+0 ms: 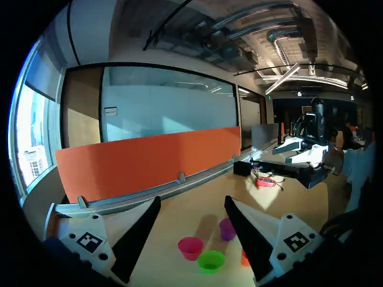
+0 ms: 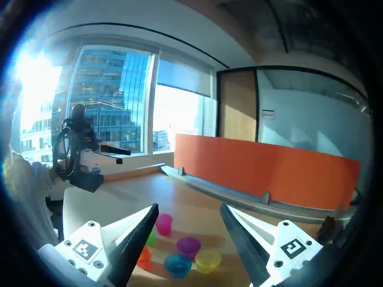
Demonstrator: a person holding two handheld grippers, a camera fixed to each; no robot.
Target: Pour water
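Cups, left gripper view: pink cup [image 1: 190, 248], green cup [image 1: 211, 261] and purple cup [image 1: 227, 228] loosely clustered at bottom centre, upright on the desk [image 1: 191, 215]. Orange cup [image 1: 244, 259] half hidden behind own right finger.
Cups, right gripper view: same colours plus blue cup [image 2: 177, 264] and yellow cup [image 2: 208, 259], bottom centre. Blue and yellow just beside each other, purple just behind them, pink farther back. Green and orange partly behind own left finger.
Left gripper [image 1: 192, 201]: spread wide, nothing between the fingers, above the cups, touching none.
Right gripper [image 2: 189, 206]: also spread wide and empty, above the cluster. Seen too at mid right of left gripper view, off the desk, white sleeve [image 1: 358, 167] behind it.
In the way: orange divider [image 1: 143, 160] on a metal rail [image 1: 143, 193] along the far desk edge, behind the cups. Black box [image 1: 243, 168] and red item [image 1: 264, 182] farther along the desk at centre right, well apart from the cups.
Open room: bare desk top between cups and divider. Near desk edge cut off at frame bottom.
Surroundings: glass wall [image 1: 167, 110] behind the divider. Window [image 2: 110, 100] with a high-rise outside at upper left of right gripper view, strong glare there.
Writing: small sign [image 1: 110, 111] on the glass wall, too small to read. Square markers [image 1: 90, 239] on the fingers, black-and-white pattern.
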